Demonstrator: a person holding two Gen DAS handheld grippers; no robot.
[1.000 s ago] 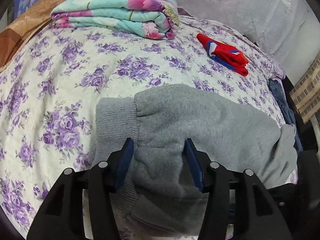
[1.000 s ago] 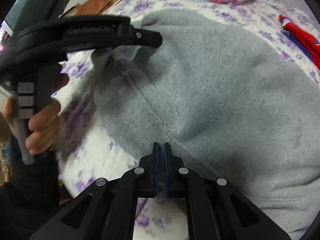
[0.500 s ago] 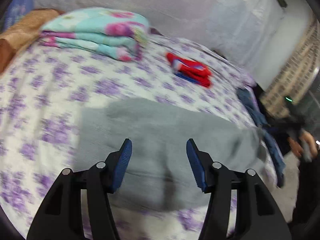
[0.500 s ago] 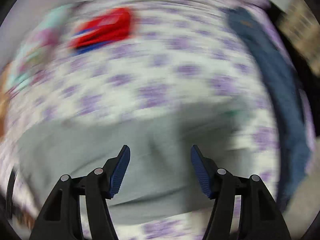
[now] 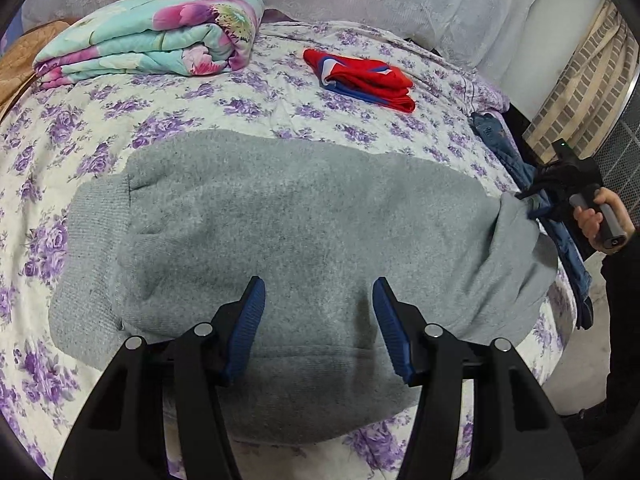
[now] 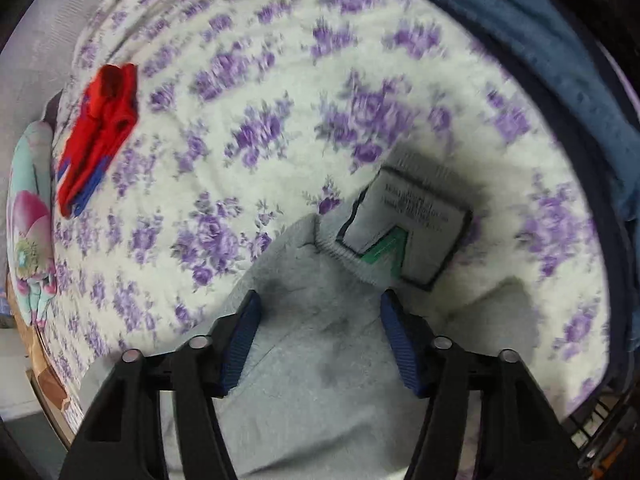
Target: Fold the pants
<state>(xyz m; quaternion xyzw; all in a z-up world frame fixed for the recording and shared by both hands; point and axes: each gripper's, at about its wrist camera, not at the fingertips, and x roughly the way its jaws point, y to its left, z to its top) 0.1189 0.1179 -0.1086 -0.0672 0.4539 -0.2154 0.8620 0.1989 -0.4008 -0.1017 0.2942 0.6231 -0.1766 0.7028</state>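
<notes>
Grey sweatpants (image 5: 304, 216) lie flat across the floral bed (image 5: 248, 100), long axis running left to right. The left gripper (image 5: 318, 320) hovers over the middle, jaws wide, holding nothing. The right gripper (image 6: 320, 328), jaws equally wide and empty, sits nearest the labelled waistband (image 6: 400, 232) at the bed's right edge; open sheet beyond.

The left wrist camera is looking down over the middle of the pants (image 5: 304, 232), facing across the bed (image 5: 248, 100) toward the quilt (image 5: 152, 36). The right wrist camera is hovering nearer, over the pants (image 6: 320, 360) at their label (image 6: 404, 220). Both are taking in the red cloth (image 5: 360, 76) (image 6: 98, 128) beyond the pants.
</notes>
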